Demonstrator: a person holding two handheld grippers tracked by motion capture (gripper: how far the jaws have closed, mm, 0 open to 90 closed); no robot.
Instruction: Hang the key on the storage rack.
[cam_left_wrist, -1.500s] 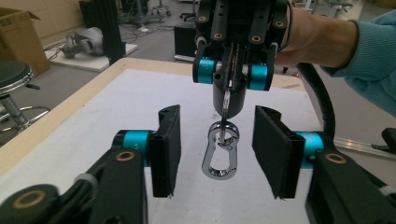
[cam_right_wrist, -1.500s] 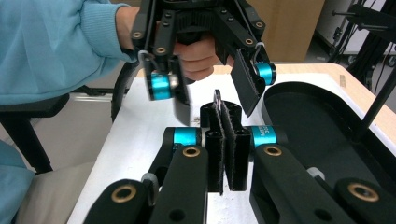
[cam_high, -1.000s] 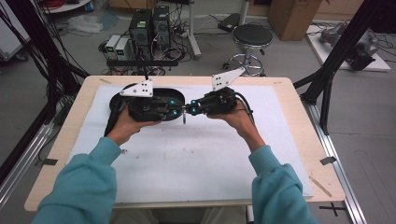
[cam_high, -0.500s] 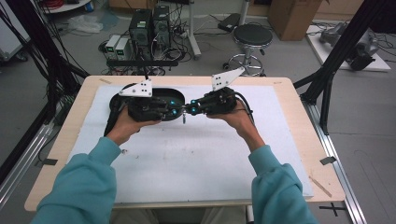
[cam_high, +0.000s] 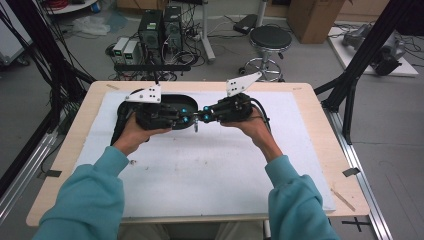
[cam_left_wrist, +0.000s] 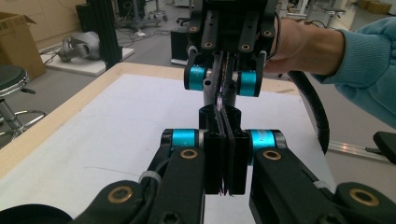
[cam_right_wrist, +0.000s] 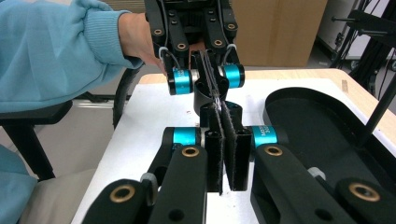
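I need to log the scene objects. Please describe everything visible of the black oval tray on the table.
The black oval tray looks like matte plastic, with a raised rounded rim around a flat, shallow inside. It lies flat on the white mat toward the table's far side. In the high view the left gripper covers much of it. What is visible holds nothing.

No text can be read with any certainty. In the right gripper view, small dark print runs across the blue roller (cam_right_wrist: 265, 136) on the right hand-held gripper (cam_right_wrist: 227, 154), too small and blurred to make out. A black cross mark (cam_high: 361, 222) lies on the floor near the table's (cam_high: 320, 145) near right corner.
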